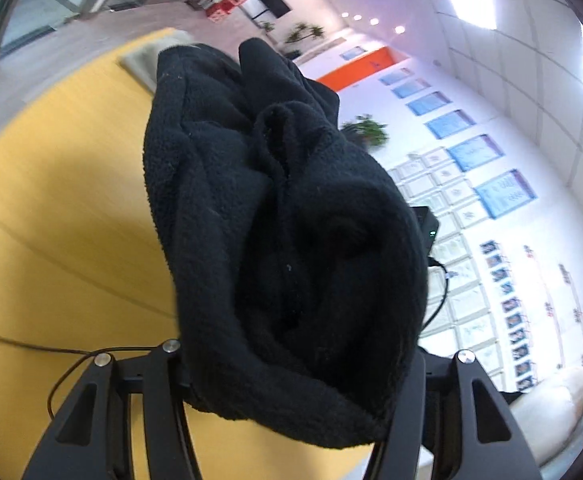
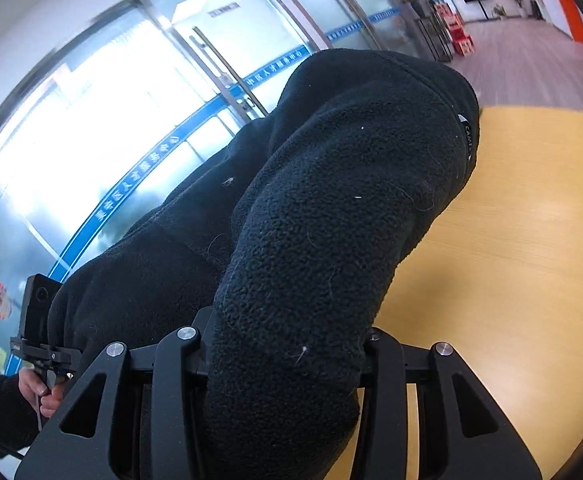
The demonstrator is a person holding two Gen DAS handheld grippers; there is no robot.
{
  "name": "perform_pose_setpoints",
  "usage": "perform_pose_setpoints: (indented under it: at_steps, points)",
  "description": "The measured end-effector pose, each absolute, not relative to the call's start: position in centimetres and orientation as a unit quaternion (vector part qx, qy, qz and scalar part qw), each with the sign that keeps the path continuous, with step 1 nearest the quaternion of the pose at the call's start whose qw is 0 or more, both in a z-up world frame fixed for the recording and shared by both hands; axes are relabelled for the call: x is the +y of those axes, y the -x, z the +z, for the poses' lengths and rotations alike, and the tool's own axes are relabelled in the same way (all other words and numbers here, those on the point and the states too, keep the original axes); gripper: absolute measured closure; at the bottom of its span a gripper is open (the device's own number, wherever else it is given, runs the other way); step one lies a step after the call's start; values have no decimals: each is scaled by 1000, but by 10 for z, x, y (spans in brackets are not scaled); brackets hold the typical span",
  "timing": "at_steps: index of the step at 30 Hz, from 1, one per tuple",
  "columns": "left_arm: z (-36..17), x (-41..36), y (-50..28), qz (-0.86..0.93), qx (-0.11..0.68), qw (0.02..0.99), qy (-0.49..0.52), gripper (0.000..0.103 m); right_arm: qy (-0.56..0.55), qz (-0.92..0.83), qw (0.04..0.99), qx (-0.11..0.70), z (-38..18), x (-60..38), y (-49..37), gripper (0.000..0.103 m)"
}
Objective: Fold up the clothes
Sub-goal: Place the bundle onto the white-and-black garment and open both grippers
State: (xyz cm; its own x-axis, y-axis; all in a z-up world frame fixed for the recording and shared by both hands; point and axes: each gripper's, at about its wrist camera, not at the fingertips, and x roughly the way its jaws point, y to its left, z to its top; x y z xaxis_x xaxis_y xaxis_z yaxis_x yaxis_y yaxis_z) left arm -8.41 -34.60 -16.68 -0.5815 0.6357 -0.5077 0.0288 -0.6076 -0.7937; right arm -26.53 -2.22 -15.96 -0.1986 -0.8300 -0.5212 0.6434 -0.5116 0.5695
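Observation:
A black fleece garment [image 1: 275, 220] is bunched between both grippers and held up off the yellow wooden table [image 1: 59, 208]. My left gripper [image 1: 287, 364] is shut on a thick fold of the fleece, which hides its fingertips. My right gripper [image 2: 287, 352] is shut on another fold of the same fleece [image 2: 331, 220], with a small white label showing at its far edge. The fleece hangs between the two grippers. The other hand-held gripper [image 2: 39, 320] shows at the left of the right wrist view, held by a hand.
The yellow table [image 2: 523, 232] lies below and to the right in the right wrist view. A thin black cable [image 1: 31, 346] runs across the table. A grey cloth [image 1: 143, 60] lies at the table's far edge. Glass doors and a wall of posters stand beyond.

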Motion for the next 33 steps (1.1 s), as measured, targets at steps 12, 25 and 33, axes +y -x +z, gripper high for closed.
perform_pose_setpoints:
  at_steps: [12, 25, 33]
  points:
    - [-298, -422, 160, 750, -386, 231, 484, 45, -501, -744, 437, -65, -283, -97, 354, 62]
    - [-238, -445, 142, 794, -339, 125, 489, 24, -508, -747, 430, -8, -264, -79, 357, 22]
    - [-85, -360, 28, 858, -246, 55, 448, 19, -450, -768, 443, 105, -131, -27, 252, 21]
